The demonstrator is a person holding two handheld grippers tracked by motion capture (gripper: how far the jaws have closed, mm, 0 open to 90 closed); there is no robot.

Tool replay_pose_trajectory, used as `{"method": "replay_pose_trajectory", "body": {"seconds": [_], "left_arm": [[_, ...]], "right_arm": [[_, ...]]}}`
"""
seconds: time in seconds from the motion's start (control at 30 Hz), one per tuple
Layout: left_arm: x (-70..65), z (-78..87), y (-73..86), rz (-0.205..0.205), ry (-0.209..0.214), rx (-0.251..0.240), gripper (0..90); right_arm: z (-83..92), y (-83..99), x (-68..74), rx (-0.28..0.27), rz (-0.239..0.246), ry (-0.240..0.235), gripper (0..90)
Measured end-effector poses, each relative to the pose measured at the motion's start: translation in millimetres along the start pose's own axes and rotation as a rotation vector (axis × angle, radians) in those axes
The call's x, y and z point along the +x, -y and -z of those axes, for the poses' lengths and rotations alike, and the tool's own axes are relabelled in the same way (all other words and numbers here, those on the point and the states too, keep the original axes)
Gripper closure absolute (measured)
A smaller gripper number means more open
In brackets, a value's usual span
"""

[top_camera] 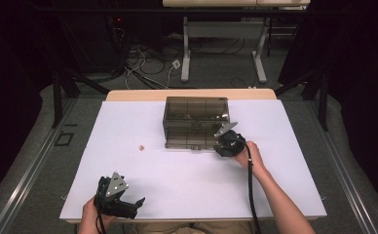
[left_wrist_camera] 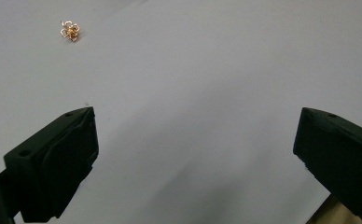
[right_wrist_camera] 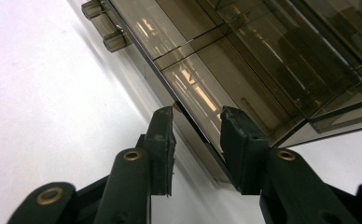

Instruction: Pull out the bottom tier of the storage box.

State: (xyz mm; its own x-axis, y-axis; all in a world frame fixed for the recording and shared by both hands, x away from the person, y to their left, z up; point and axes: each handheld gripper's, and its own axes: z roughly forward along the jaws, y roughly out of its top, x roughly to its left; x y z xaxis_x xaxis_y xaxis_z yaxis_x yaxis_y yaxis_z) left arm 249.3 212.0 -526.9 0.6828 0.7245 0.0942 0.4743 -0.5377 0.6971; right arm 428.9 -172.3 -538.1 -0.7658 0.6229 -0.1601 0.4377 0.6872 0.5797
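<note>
No text, label, brand, number or sign can be read on anything in the high view or either gripper view.

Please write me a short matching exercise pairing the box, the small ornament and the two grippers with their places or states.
1 smoky clear box
2 gold ornament
3 left gripper
4 right gripper

a jaws wide apart over bare table
b jaws astride the box's front edge
c far middle of the table
d alone, left of the box

1-c, 2-d, 3-a, 4-b
</note>
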Motion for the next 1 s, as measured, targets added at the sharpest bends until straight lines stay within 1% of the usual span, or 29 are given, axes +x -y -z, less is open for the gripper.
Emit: {"method": "replay_pose_trajectory", "body": {"seconds": [0.03,0.1,0.23,0.33,0.47,0.5,0.57,0.6,0.63,0.7,0.8,0.87,0.9,1.0], "left_arm": [[0.0,0.0,0.0,0.000,0.000,0.000,0.0],[0.1,0.0,0.0,0.000,0.000,-0.001,0.0],[0.1,0.2,0.0,-0.001,-0.001,0.001,0.0],[0.2,0.3,0.1,0.000,-0.001,0.001,0.0],[-0.1,0.1,0.0,0.000,0.001,-0.001,0.0],[-0.6,-0.1,0.0,0.001,-0.004,-0.004,0.0],[-0.2,0.1,-0.1,0.000,0.002,-0.001,0.0],[-0.2,-0.1,0.0,0.000,0.003,-0.001,0.0],[-0.2,-0.1,0.0,0.001,0.004,-0.002,0.0],[-0.7,-0.5,0.1,0.002,0.000,-0.006,0.1],[-0.5,-0.4,0.0,0.004,0.008,-0.002,0.1],[-0.6,-0.7,0.1,0.002,0.002,-0.006,0.0],[-0.4,-0.4,-0.1,0.002,0.007,-0.002,0.0],[-0.3,-0.4,-0.1,0.001,0.005,0.000,0.1]], "right_arm": [[0.2,0.0,0.1,0.003,0.000,-0.003,64.8],[-2.4,1.0,0.8,-0.035,-0.004,-0.005,65.0],[-1.6,1.1,1.5,-0.027,-0.009,-0.016,65.1],[0.1,0.8,1.6,-0.004,-0.003,-0.021,65.3],[-0.3,1.2,2.7,-0.012,-0.011,-0.022,65.4],[-0.4,1.3,2.7,-0.014,-0.011,-0.022,65.5],[-0.3,1.3,2.5,-0.014,-0.007,-0.028,65.5],[-0.1,1.3,2.5,-0.010,-0.006,-0.029,65.6],[1.0,0.9,2.6,0.008,-0.008,-0.034,65.6],[0.9,0.8,2.4,0.009,0.000,-0.036,65.6],[0.7,1.0,2.5,0.012,0.000,-0.043,65.7],[0.3,1.1,2.9,0.016,-0.004,-0.049,65.7],[9.3,-3.8,1.1,0.160,0.024,-0.051,65.7],[8.5,-3.6,1.7,0.158,0.026,-0.050,65.8]]}}
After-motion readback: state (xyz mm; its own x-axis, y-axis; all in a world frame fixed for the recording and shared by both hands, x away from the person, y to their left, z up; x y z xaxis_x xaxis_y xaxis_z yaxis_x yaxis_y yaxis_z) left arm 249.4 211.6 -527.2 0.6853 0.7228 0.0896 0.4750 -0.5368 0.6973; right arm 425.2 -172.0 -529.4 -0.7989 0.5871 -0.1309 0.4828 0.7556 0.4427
